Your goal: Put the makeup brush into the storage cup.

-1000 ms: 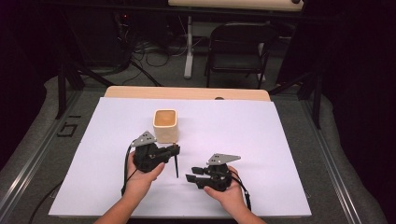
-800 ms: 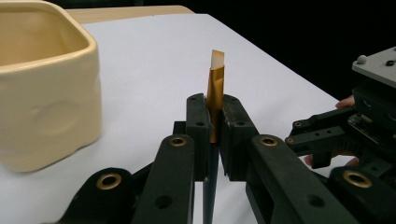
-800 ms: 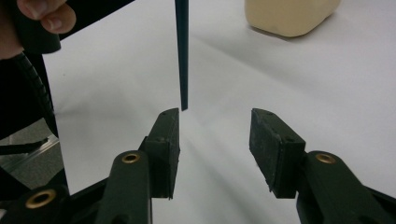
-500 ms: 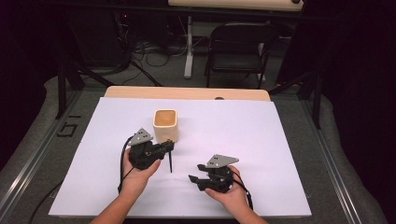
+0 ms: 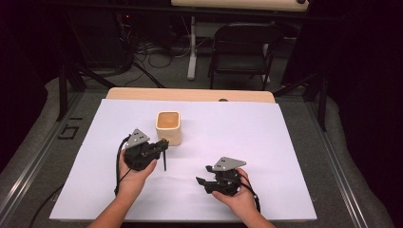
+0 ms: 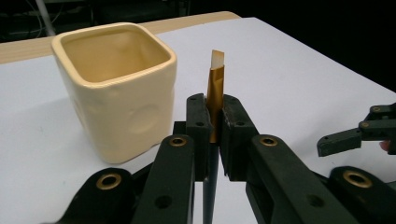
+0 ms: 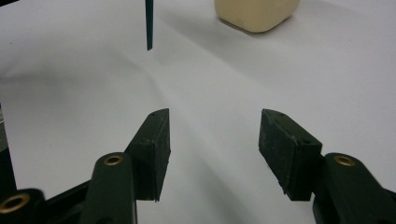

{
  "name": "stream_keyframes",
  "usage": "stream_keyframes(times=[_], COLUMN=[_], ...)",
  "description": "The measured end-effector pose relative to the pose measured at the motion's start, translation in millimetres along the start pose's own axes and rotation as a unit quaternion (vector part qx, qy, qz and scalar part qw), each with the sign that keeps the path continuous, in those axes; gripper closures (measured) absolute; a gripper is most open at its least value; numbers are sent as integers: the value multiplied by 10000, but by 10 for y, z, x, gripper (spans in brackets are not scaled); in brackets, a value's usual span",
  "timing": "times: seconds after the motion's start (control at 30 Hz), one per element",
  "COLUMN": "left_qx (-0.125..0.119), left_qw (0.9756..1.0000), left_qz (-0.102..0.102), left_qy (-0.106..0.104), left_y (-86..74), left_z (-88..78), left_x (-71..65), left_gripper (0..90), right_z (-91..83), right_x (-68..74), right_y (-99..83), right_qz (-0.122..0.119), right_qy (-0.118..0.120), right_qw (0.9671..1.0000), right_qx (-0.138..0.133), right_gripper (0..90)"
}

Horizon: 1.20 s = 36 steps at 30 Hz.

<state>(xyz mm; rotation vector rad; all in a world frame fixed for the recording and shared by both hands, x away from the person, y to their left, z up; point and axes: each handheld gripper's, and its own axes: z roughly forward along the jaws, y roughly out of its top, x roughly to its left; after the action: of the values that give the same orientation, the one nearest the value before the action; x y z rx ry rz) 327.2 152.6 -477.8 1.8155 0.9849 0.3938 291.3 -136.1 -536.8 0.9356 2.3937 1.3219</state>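
Brush: a thin dark-handled brush with a gold ferrule and pale tip (image 6: pixel 215 88), upright, pinched between the left gripper's (image 5: pixel 161 145) fingers just beside the cup.
Cup: a cream, square ceramic cup (image 5: pixel 168 127), empty as far as I can see, on the white worktop (image 5: pixel 266 142).
Right gripper (image 5: pixel 203 180): fingers have just been spreading, nothing between them.
Progress: brush picked up; dropping it into the cup looks left to do.
Obstacles: none nearby; a folding chair (image 5: pixel 242 52) stands beyond the worktop.

left claw (image 5: pixel 161 145) clamped tight – right claw (image 5: pixel 202 181) jaws just opening, seemingly empty
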Motion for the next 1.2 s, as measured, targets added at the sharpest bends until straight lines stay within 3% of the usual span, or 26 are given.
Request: stream_keyframes(times=[0.6,0.77,1.2], left_qx=[-28,-78,-245], left_qw=[9999,9998,9993], left_qz=[-6,98,127], left_qy=[138,178,245], left_y=[90,225,520], left_z=[-33,-48,-66], left_x=[72,86,93], left_gripper=[835,835,835], right_z=[-104,-188,-393], right_x=[-99,-162,-311], right_y=[-19,-31,-128], right_qz=[-72,-127,57], right_qy=[-299,-488,-687], right_qw=[9995,9987,9976], right_qx=[-8,-4,-28], right_gripper=[409,393,378])
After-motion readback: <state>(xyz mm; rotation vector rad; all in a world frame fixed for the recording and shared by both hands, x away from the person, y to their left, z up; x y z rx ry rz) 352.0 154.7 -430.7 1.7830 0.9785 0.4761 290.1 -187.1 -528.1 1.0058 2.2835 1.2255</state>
